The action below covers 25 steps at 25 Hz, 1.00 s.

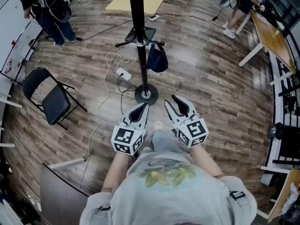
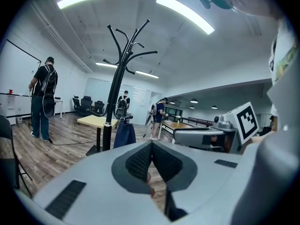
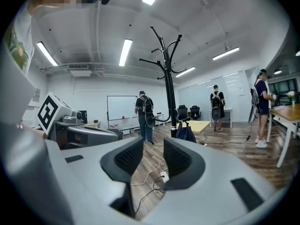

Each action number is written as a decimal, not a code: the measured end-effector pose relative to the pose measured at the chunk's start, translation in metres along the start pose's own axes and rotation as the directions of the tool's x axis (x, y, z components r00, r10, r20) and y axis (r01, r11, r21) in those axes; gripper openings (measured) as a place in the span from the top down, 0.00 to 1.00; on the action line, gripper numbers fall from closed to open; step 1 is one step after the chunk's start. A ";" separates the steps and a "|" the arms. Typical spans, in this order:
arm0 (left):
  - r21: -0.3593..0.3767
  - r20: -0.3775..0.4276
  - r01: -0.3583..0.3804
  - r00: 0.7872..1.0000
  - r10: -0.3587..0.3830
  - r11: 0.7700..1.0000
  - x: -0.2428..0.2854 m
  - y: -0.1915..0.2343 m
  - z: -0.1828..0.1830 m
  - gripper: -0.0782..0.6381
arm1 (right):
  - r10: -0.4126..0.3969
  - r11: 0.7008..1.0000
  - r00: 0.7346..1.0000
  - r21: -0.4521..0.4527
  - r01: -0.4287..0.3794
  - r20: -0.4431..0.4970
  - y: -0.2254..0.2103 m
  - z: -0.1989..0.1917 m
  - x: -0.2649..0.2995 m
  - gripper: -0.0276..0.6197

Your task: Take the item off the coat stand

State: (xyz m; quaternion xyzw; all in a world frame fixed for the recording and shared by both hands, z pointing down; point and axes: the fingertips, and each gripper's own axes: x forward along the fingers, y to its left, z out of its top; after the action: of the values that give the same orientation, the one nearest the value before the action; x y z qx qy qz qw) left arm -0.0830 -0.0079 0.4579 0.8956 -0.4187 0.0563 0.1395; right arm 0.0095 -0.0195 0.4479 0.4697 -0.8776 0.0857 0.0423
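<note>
The black coat stand (image 1: 138, 36) rises from a round base (image 1: 146, 94) on the wood floor just ahead of me. A dark blue bag (image 1: 156, 59) hangs low on its pole, to the right. In the left gripper view the bag (image 2: 124, 133) hangs beside the pole (image 2: 114, 102). The right gripper view shows the bag (image 3: 186, 132) at the foot of the stand (image 3: 169, 78). My left gripper (image 1: 140, 108) is held short of the base, its pads (image 2: 140, 159) closed together on nothing. My right gripper (image 1: 178, 102) is level beside it, open and empty (image 3: 153, 149).
A black folding chair (image 1: 51, 97) stands at the left. A white power strip with cable (image 1: 124, 74) lies left of the base. Behind the stand are a tripod foot (image 1: 140, 34) and a yellow table (image 1: 136, 1). People stand at the far left (image 1: 47, 11) and far right (image 1: 241, 6). Desks (image 1: 272, 36) line the right.
</note>
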 end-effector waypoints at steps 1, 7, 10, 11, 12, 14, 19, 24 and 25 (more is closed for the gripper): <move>-0.002 0.001 -0.003 1.000 0.003 1.000 0.003 0.004 0.002 0.87 | 0.000 1.000 1.000 -0.003 0.000 -0.001 -0.004 0.002 0.005 0.76; -0.015 -0.013 -0.009 1.000 0.008 1.000 0.024 0.017 0.003 0.87 | -0.006 1.000 1.000 -0.006 0.006 -0.003 -0.025 0.008 0.026 0.70; -0.016 -0.022 -0.009 1.000 0.009 1.000 0.034 0.022 0.003 0.87 | -0.004 1.000 1.000 0.000 0.004 -0.012 -0.034 0.007 0.035 0.69; -0.018 -0.025 -0.011 1.000 0.010 1.000 0.036 0.024 0.003 0.87 | -0.002 1.000 1.000 0.003 0.003 -0.016 -0.036 0.005 0.038 0.69; -0.020 -0.028 -0.013 1.000 0.012 1.000 0.038 0.026 0.002 0.87 | -0.001 1.000 1.000 0.006 0.001 -0.020 -0.038 0.004 0.041 0.69; -0.021 -0.034 -0.015 0.999 0.014 1.000 0.041 0.029 0.002 0.87 | -0.001 1.000 1.000 0.010 0.002 -0.026 -0.041 0.002 0.046 0.68; -0.015 -0.042 -0.012 0.999 0.011 1.000 0.052 0.038 0.005 0.87 | -0.014 1.000 1.000 0.016 0.014 -0.019 -0.056 0.004 0.062 0.68; -0.014 -0.045 -0.009 0.999 0.009 1.000 0.063 0.046 0.007 0.87 | -0.024 0.999 0.999 0.028 0.025 -0.029 -0.070 -0.001 0.079 0.68; -0.013 -0.046 -0.009 0.999 0.008 1.000 0.064 0.047 0.008 0.87 | -0.026 0.999 0.999 0.027 0.027 -0.029 -0.072 -0.001 0.081 0.68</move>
State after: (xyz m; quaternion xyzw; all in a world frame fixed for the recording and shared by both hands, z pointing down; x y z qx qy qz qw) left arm -0.0780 -0.0865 0.4741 0.8914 -0.4194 0.0746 0.1547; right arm 0.0247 -0.1250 0.4694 0.4806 -0.8694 0.1036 0.0495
